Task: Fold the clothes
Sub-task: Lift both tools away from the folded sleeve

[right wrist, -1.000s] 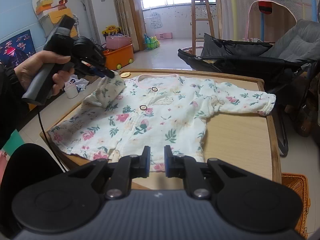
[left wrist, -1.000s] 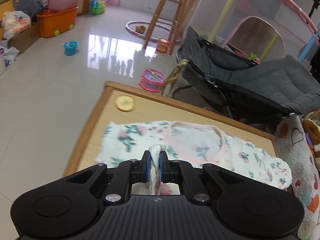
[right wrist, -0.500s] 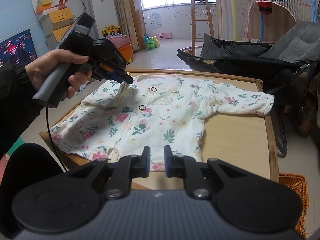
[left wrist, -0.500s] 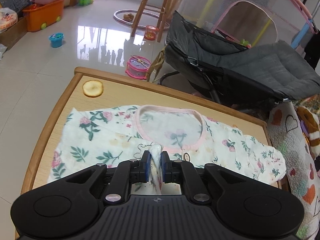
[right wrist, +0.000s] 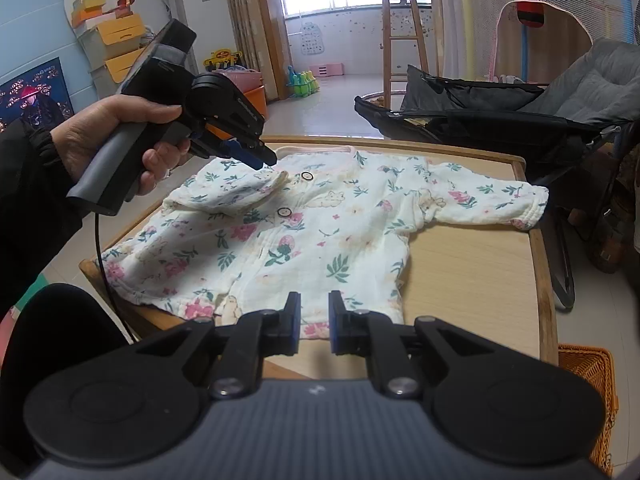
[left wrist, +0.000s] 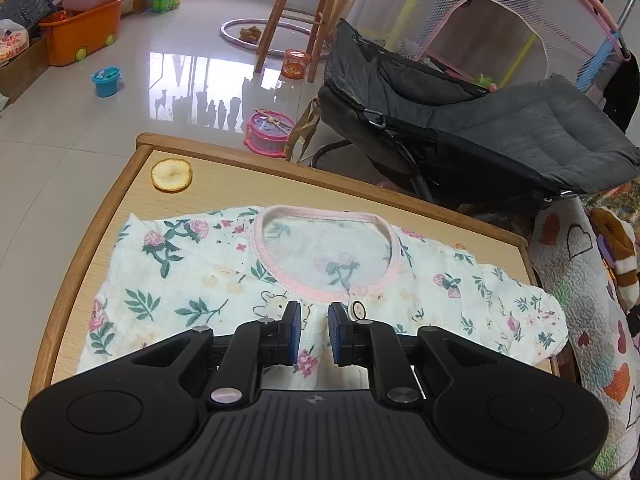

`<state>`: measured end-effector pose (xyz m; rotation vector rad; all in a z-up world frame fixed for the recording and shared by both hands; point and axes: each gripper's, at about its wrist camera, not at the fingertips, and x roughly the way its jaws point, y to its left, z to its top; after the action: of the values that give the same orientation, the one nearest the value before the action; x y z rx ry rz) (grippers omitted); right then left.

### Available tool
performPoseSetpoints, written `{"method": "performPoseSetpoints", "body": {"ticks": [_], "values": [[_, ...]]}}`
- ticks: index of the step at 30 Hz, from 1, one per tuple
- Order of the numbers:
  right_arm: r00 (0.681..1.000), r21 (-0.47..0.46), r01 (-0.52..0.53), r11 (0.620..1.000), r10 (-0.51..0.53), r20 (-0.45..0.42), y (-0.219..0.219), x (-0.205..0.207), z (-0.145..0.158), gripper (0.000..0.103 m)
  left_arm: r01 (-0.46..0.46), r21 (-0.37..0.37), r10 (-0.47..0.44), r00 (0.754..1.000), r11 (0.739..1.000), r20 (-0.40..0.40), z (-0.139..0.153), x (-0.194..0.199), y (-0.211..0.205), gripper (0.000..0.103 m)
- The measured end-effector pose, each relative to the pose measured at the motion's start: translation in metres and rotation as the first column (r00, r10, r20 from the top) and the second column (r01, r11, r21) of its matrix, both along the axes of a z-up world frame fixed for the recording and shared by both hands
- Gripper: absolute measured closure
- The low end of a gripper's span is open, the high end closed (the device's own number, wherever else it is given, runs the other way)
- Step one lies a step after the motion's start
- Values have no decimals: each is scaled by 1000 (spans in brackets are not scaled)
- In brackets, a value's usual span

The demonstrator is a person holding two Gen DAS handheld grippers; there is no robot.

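A small white floral shirt [left wrist: 224, 280] [right wrist: 320, 232] lies button-side up on the wooden table [left wrist: 280, 188] [right wrist: 472, 276]. Its left sleeve [right wrist: 236, 196] is folded inward across the chest; the other sleeve [right wrist: 492, 204] lies stretched out to the right. My left gripper [left wrist: 313, 334] [right wrist: 260, 156] hovers just above the folded cuff near the neckline. Its jaws are opening, with nothing between the blue pads. My right gripper [right wrist: 314, 322] hangs over the shirt's hem at the near table edge, its jaws a narrow gap apart and holding nothing.
A person's hand [right wrist: 120, 136] in a dark sleeve holds the left gripper. A round yellow disc [left wrist: 171, 175] lies at the table's far left corner. A dark folding chair [left wrist: 480, 128] stands behind the table. An orange wicker basket [right wrist: 588, 384] sits on the floor at right.
The left gripper carried the sleeve cuff inward over the chest, then its jaws parted and the cuff dropped onto the shirt. The right gripper stayed still.
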<state>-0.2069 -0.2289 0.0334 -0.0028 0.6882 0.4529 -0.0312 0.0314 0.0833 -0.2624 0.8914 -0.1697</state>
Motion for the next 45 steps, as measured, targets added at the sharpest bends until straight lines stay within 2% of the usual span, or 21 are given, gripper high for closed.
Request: {"method": "performPoseSetpoints", "body": {"ticks": [6,10,14,19,27,38,45], "values": [[1000,-9,3,1000,-3,3,2,-1,1,90,8,-11,-8,1000,1000,4,7,-8,10,84],[1000,-10,4,1000,-4,5,3,-2,2,90,21,16,-21,1000,1000,7,9,-15,15,82],[1000,-19,5,1000,-5,6,6,-2,3,90,5,28,-5,1000,1000,14,13,-22,25,69],[1000,-30,5,1000,-5,17,9,-3,7,90,-5,1,5,1000,1000,3,13,-32,38,66],[1000,-39,27,999,-26,14,6,4,17,90,-8,19,8,1000,1000,-10,3,-55,45,64],[993,-75,109,991,-105,60,-27,25,49,90,14,3,-14,999,1000,-32,-8,-86,51,57],[984,-84,174,981,-171,42,-48,49,57,90,6,-15,-6,999,1000,-39,-10,-97,49,57]]}}
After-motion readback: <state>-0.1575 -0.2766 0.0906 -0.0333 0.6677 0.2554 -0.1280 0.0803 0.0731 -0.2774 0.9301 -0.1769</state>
